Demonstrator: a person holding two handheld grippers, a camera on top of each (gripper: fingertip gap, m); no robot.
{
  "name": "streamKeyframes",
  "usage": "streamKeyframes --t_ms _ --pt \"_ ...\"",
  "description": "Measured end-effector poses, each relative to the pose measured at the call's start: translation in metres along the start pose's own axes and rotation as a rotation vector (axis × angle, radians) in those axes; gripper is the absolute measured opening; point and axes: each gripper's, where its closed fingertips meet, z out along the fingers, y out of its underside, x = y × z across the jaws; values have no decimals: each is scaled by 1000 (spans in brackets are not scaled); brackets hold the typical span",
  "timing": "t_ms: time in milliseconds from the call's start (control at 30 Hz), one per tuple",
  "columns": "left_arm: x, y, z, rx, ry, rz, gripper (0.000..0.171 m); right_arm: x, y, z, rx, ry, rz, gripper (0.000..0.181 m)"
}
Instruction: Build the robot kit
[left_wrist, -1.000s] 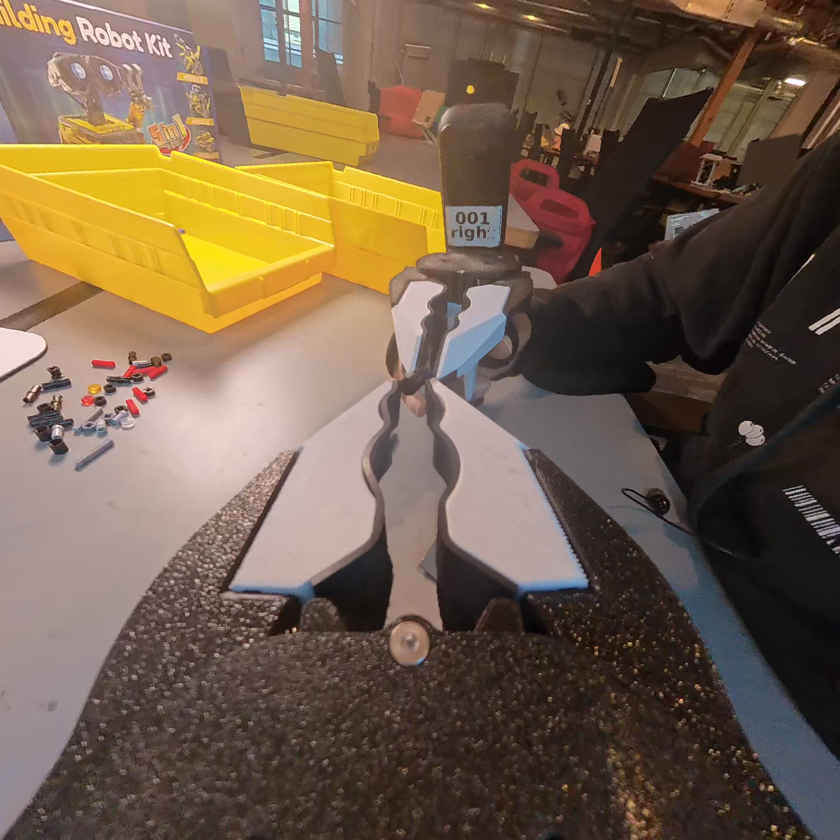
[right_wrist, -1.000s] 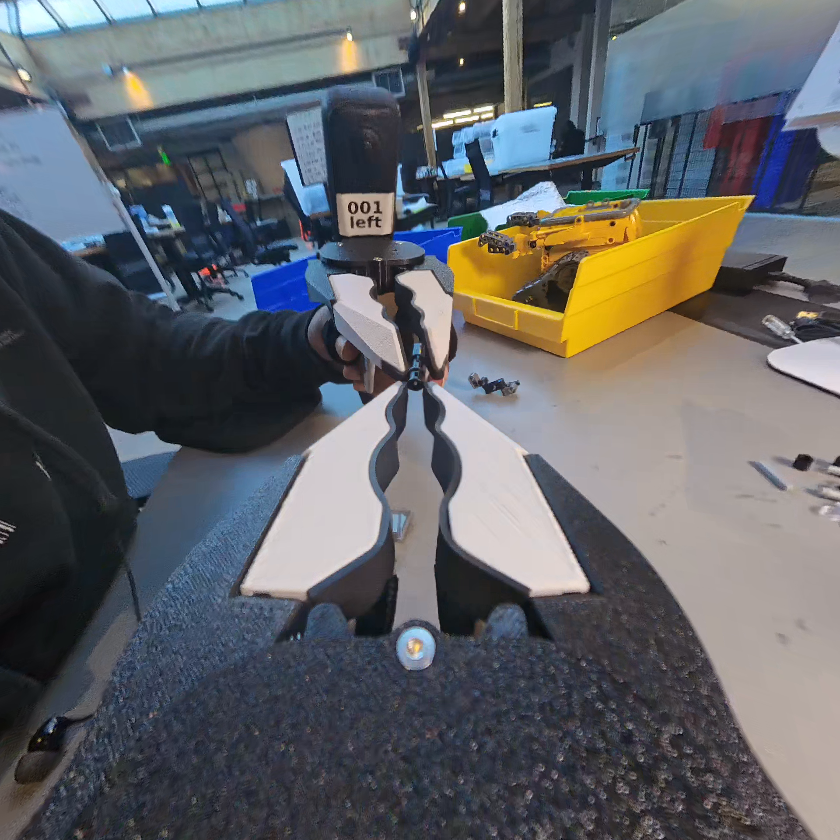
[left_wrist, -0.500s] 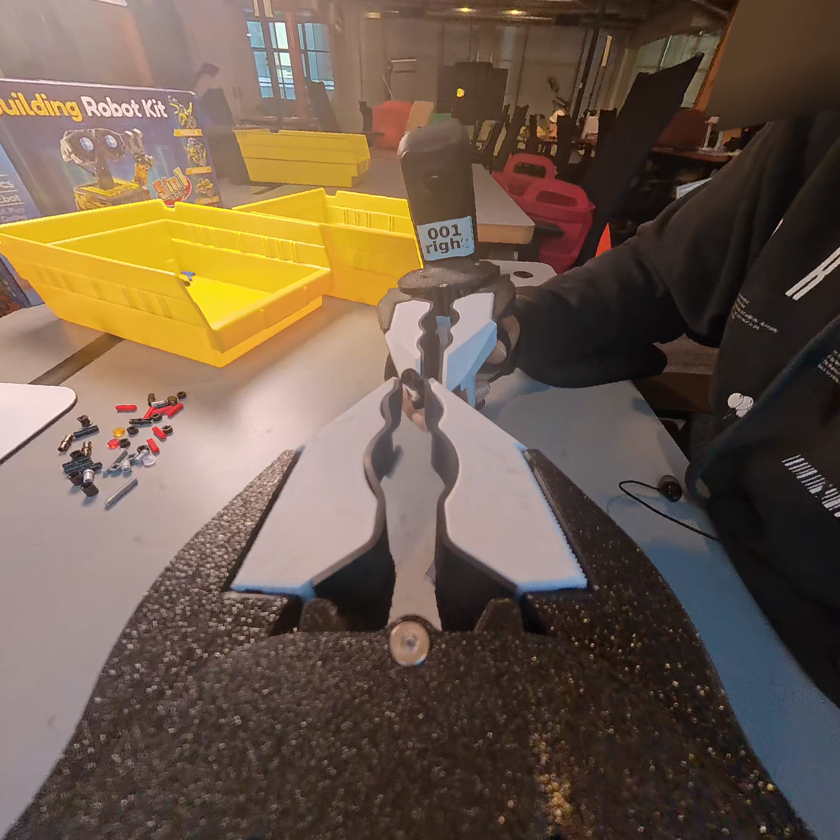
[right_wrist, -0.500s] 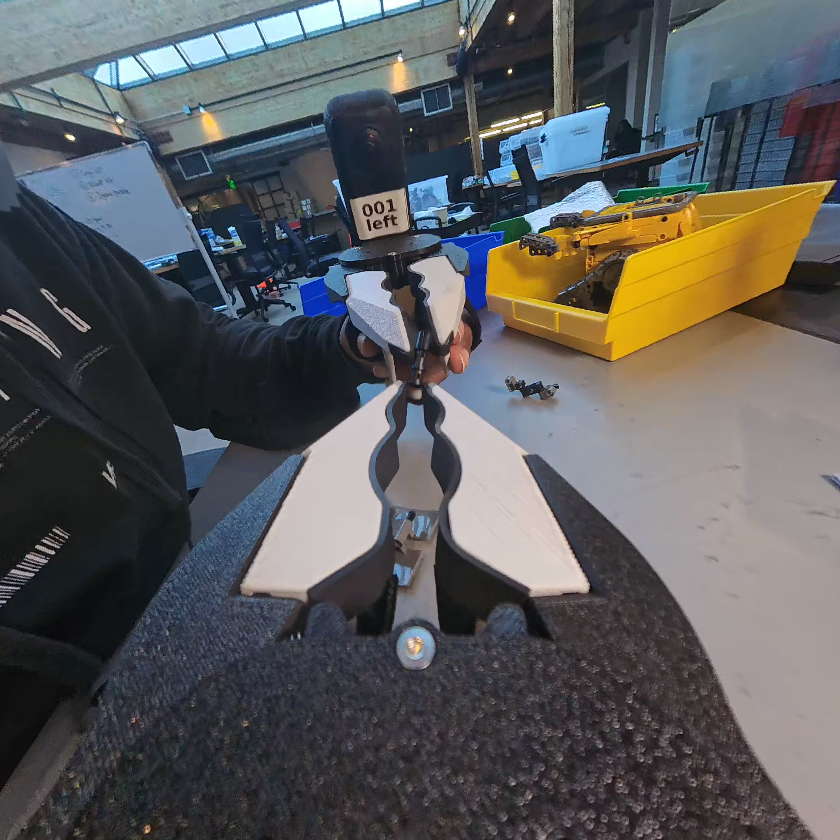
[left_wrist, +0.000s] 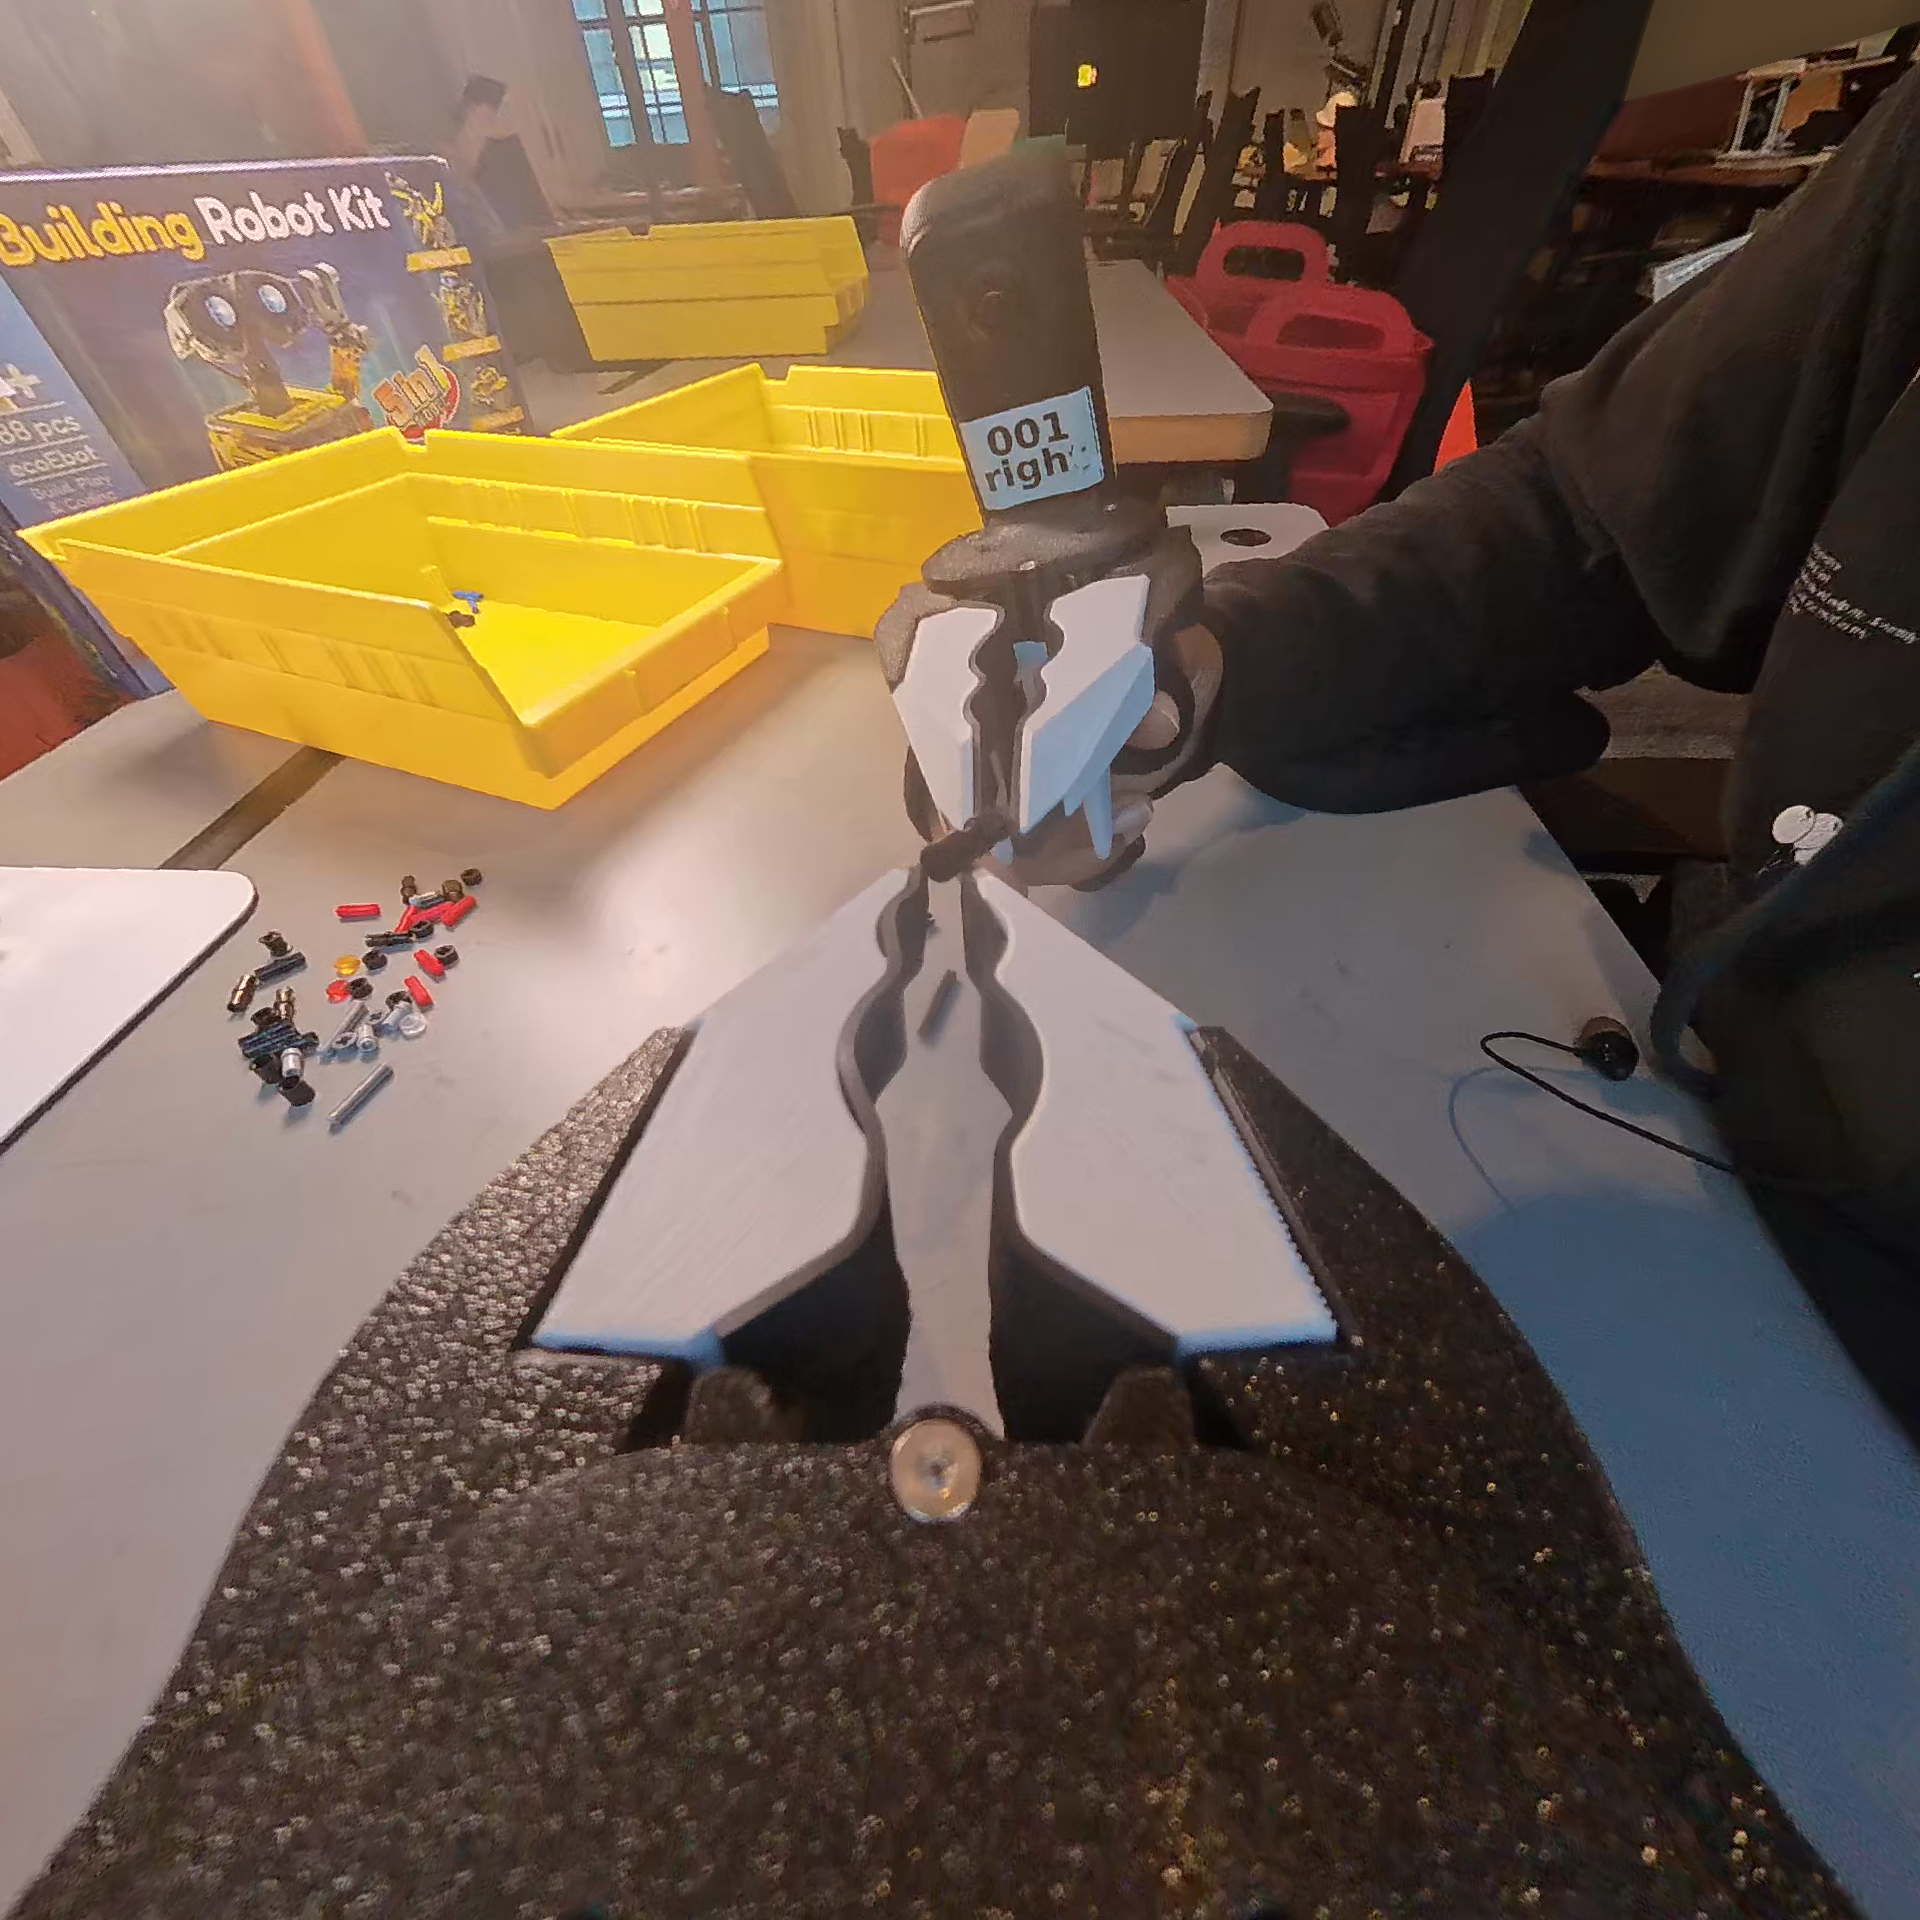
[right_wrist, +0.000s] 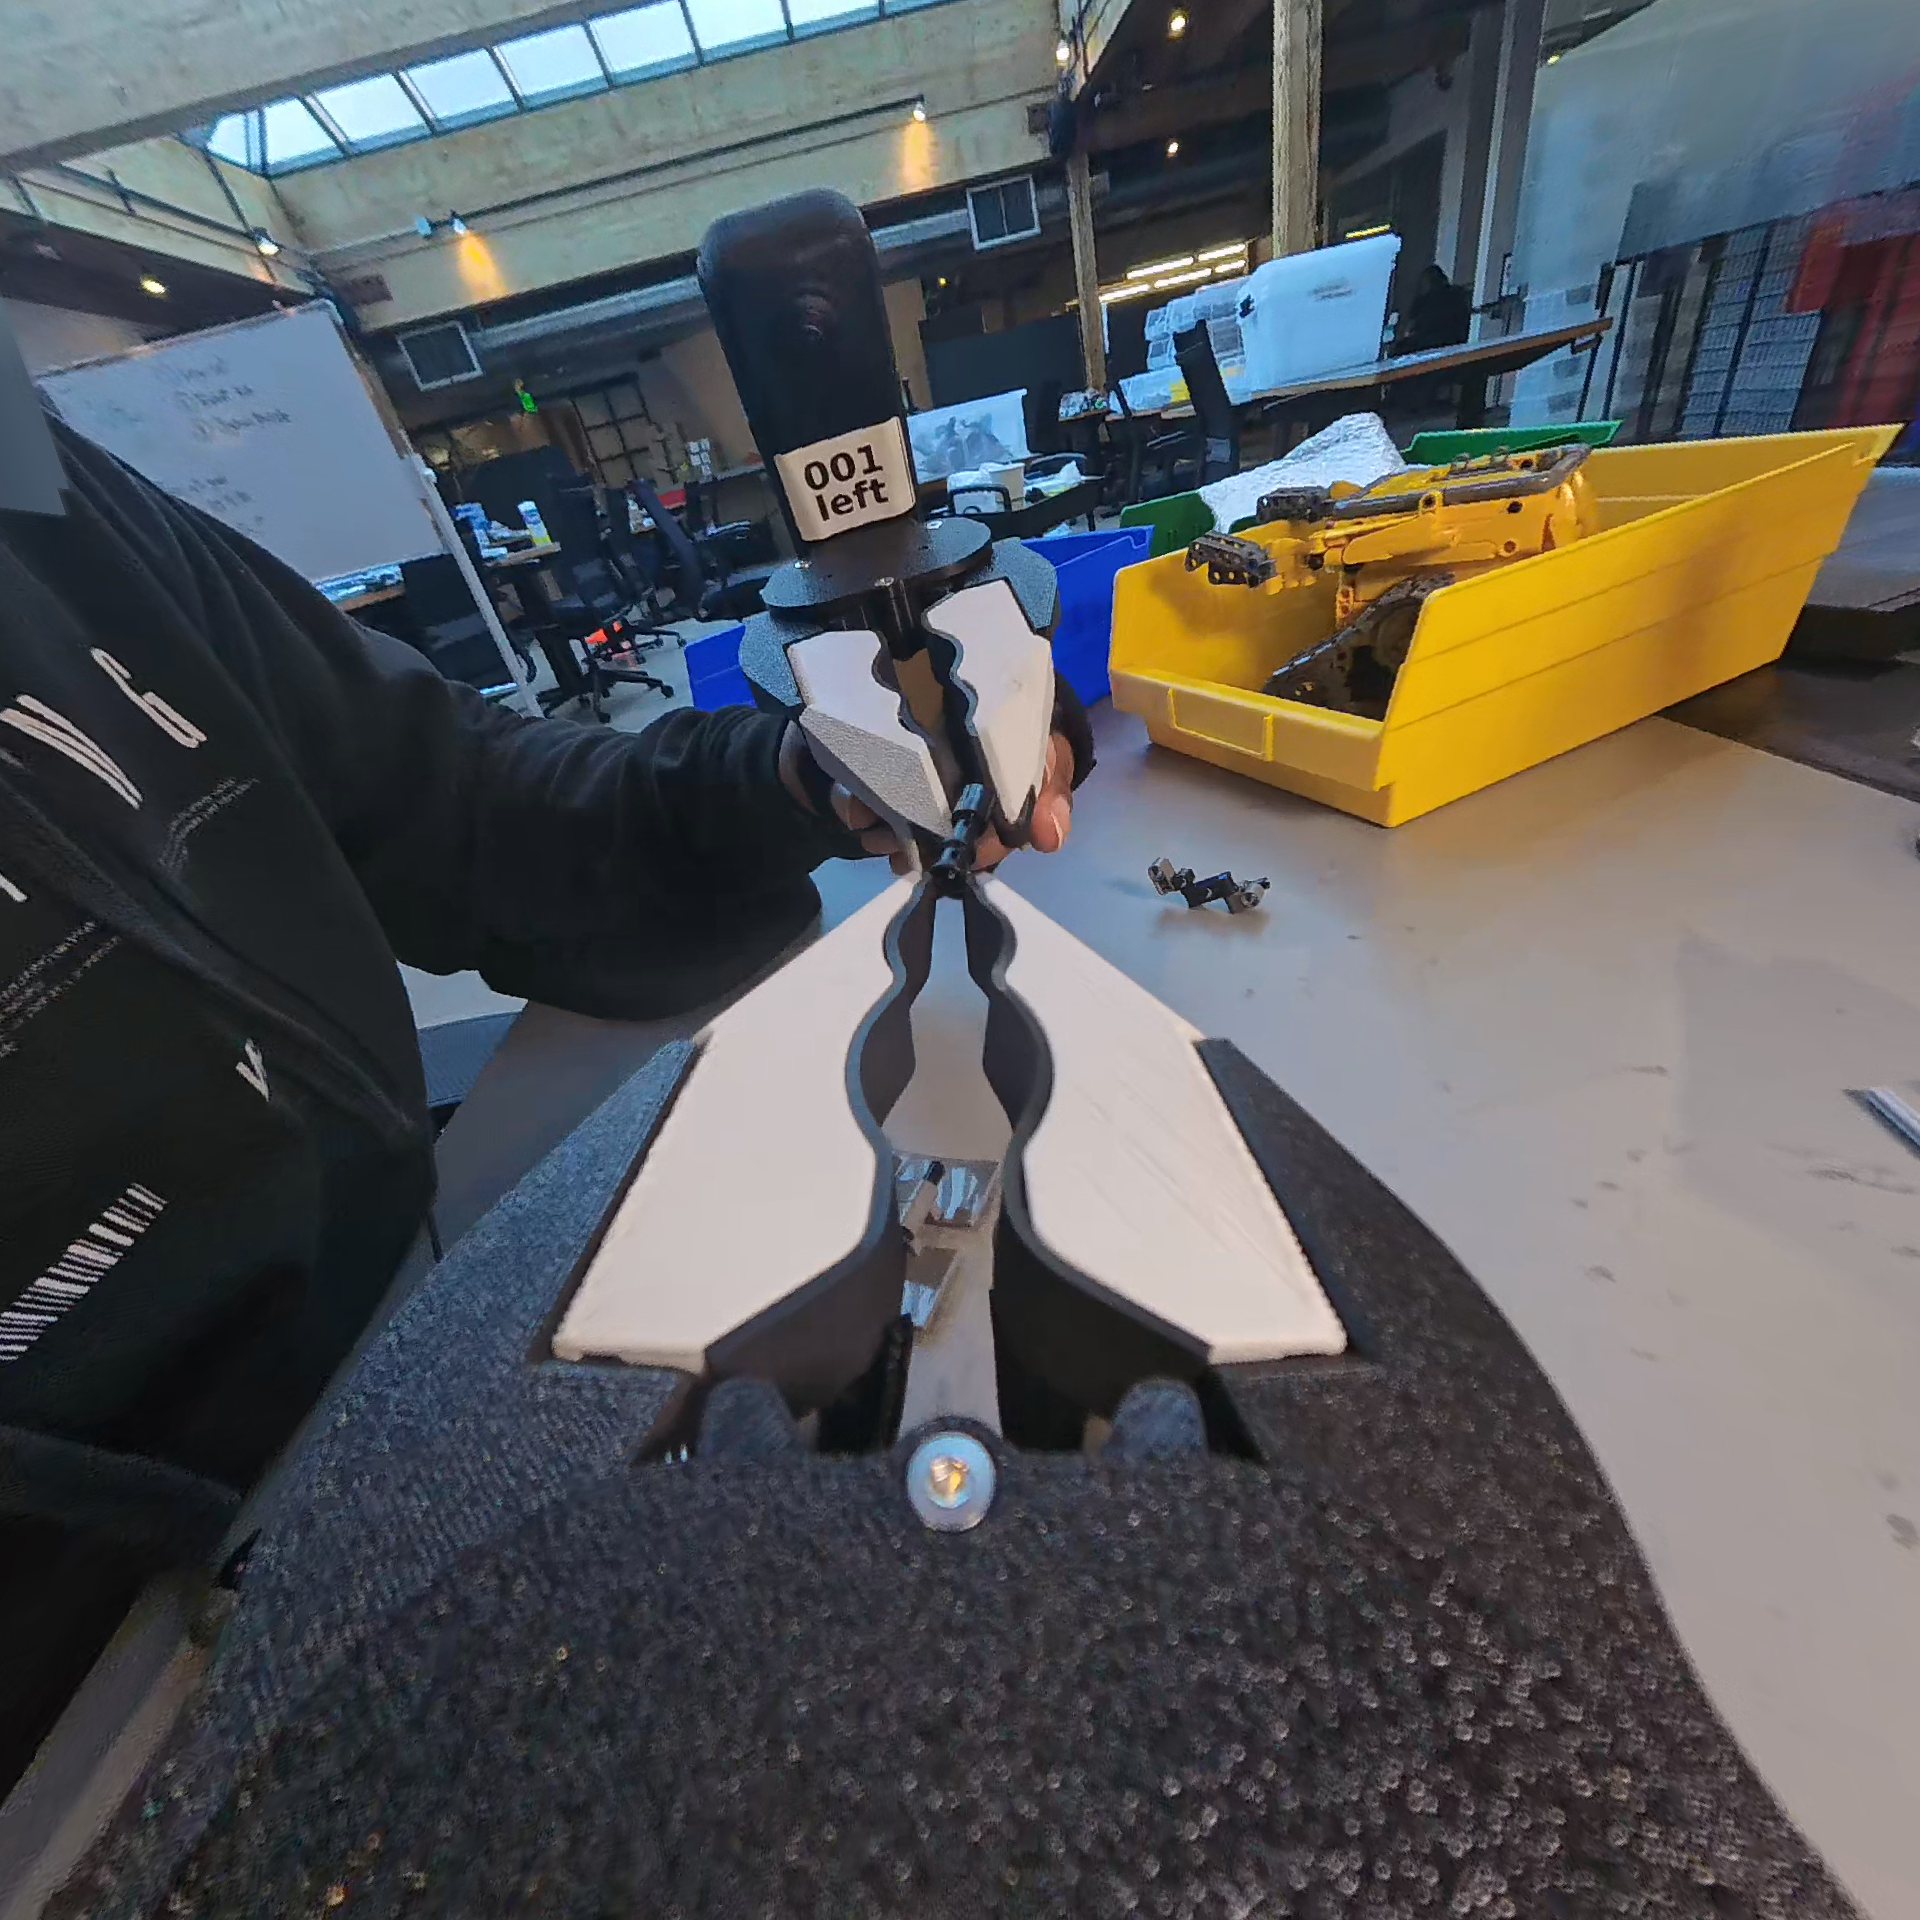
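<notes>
Grey table (left_wrist: 727, 1039) in a workshop holds both grippers, meeting tip to tip above it. The left gripper (left_wrist: 940, 883) is closed on a small black pin (left_wrist: 961, 844), and the right gripper (right_wrist: 948, 878) is closed on the same black pin from the other end. To the left gripper's left lies a scatter of small red and black parts (left_wrist: 348, 987), with a yellow bin (left_wrist: 416, 603) behind. Near the right gripper sits a small grey piece (right_wrist: 1205, 888) and a yellow bin with a toy vehicle (right_wrist: 1403, 551).
</notes>
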Motion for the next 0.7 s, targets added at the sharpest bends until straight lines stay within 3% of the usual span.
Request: streamKeyframes --t_ms 367,567,700 --pt "-1 -6 -2 6 -22 25 0 -4 -6 2 20 -5 -31 0" --pt "-10 -2 -7 18 -35 -32 11 13 -6 -8 -4 65 -60 0" --pt "-4 4 -3 -8 17 -76 22 15 12 -6 -123 92 -143 0"
